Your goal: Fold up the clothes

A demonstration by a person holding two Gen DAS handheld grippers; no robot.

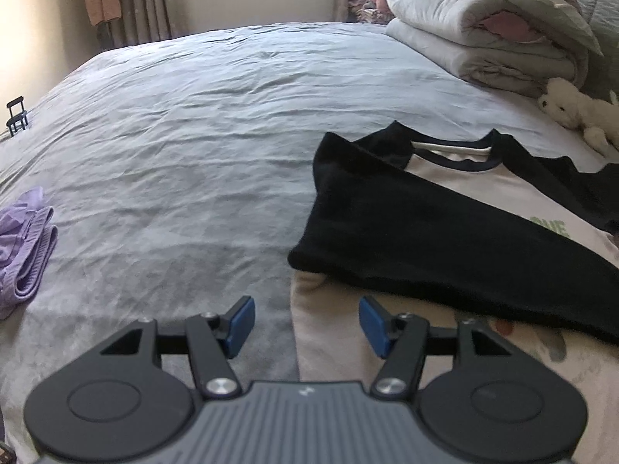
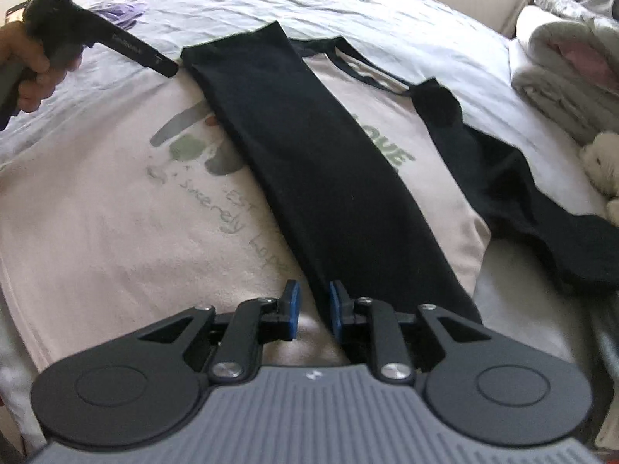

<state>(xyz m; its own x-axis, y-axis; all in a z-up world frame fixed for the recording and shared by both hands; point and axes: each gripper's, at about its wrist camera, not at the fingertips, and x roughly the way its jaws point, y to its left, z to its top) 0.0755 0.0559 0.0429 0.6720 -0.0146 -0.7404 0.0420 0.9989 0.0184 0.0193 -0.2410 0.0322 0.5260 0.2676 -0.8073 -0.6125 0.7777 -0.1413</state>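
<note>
We see a cream sweatshirt (image 2: 96, 208) with black sleeves lying flat on a bed (image 1: 193, 135). One black sleeve (image 2: 309, 178) is folded across its chest, its long axis running from the cuff at eleven o'clock down to five o'clock. Our right gripper (image 2: 313, 305) hovers narrowly parted at the sleeve's near end, gripping nothing. Our left gripper (image 1: 306, 324) stands open and empty. Only the left view shows a lilac garment (image 1: 23, 247) at nine o'clock; only the right shows the person's hand (image 2: 27, 73).
</note>
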